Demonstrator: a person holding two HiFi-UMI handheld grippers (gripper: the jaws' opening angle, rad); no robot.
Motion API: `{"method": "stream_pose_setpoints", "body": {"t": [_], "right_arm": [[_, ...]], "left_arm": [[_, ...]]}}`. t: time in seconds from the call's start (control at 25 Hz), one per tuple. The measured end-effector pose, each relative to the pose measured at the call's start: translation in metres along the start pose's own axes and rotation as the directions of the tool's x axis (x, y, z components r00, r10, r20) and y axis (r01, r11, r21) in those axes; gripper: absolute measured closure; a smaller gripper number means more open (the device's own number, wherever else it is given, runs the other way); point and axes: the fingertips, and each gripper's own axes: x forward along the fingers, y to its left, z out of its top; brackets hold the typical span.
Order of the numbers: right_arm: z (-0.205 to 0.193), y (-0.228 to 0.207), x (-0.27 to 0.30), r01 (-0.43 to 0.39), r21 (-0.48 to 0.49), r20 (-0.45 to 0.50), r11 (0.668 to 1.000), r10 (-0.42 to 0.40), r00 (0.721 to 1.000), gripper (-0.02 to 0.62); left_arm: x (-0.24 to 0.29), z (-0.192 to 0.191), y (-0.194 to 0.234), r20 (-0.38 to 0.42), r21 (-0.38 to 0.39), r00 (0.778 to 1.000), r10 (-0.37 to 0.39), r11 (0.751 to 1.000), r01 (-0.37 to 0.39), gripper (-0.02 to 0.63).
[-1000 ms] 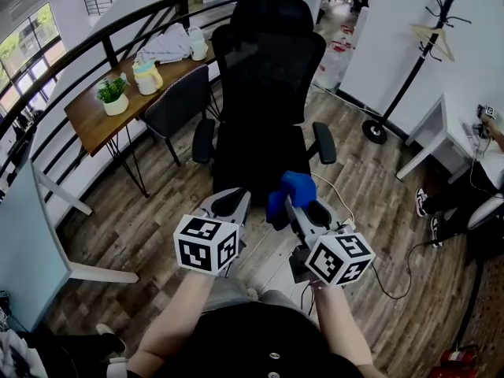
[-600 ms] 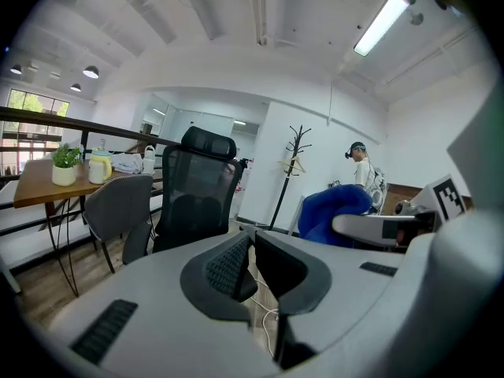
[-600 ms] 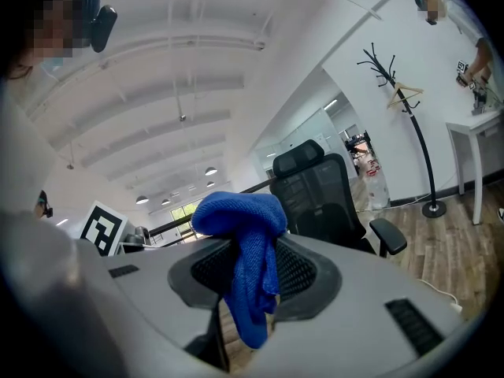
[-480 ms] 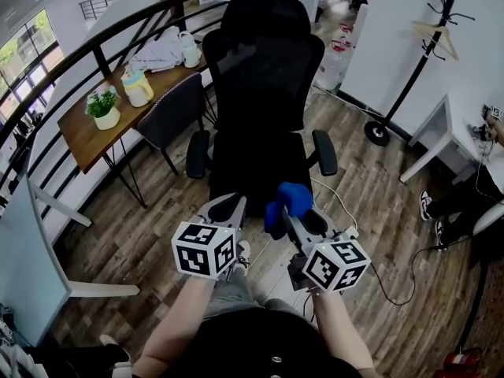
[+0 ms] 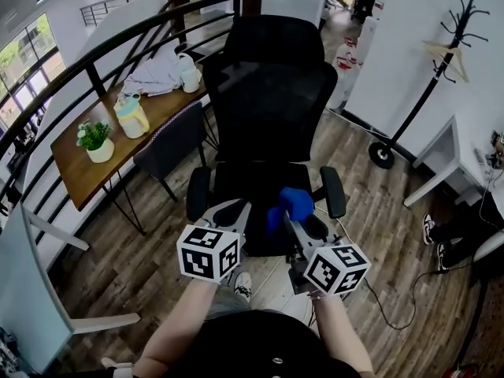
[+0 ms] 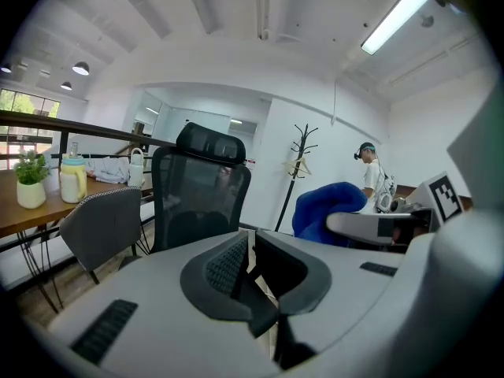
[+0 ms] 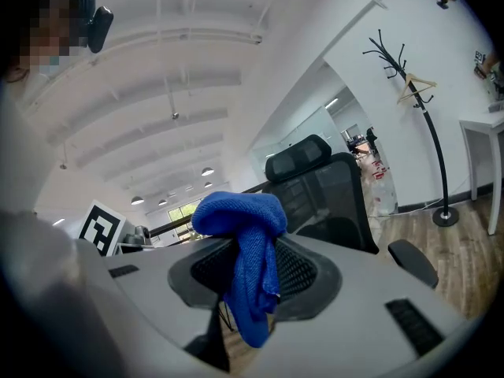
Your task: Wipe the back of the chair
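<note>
Closer than a second ago: the office chair (image 5: 272, 101) stands just ahead of me, my right hand-held gripper (image 5: 293, 220) clamped on the blue cloth (image 5: 291, 201) above its seat, my left hand-held gripper (image 5: 234, 211) closed, empty.

The chair (image 5: 272, 109) back is matt black mesh. The cloth (image 7: 236, 211) is blue, nubby microfibre. The left gripper (image 6: 250, 246) and right gripper (image 7: 253, 252) are matt grey plastic with ribbed dark pads (image 6: 226, 264). Floor (image 5: 370, 211) and bench (image 5: 75, 172) show grained wood

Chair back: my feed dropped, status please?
Right gripper shut on blue cloth. Left gripper shut, empty. Chair back ahead, not yet touched. Seat lies between.
</note>
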Motion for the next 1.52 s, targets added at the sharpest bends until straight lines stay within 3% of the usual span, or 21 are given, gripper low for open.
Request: {"method": "stream_pose_setpoints", "body": {"t": [0.4, 0.92, 1.52], "right_arm": [[0.032, -0.030, 0.092, 0.036, -0.004, 0.021, 0.999, -0.036, 0.999, 0.457], [0.047, -0.044, 0.137, 0.039, -0.029, -0.005, 0.999, -0.039, 0.999, 0.456], [0.135, -0.062, 0.237, -0.128, -0.149, 0.007, 0.980, 0.131, 0.991, 0.456]], "left_arm": [[0.068, 0.042, 0.061, -0.008, -0.001, 0.999, -0.041, 0.999, 0.041, 0.569], [0.108, 0.060, 0.087, -0.030, -0.027, 0.996, -0.079, 0.997, 0.079, 0.569], [0.161, 0.144, 0.140, 0.081, -0.023, 0.995, 0.054, 0.998, -0.052, 0.569]]}}
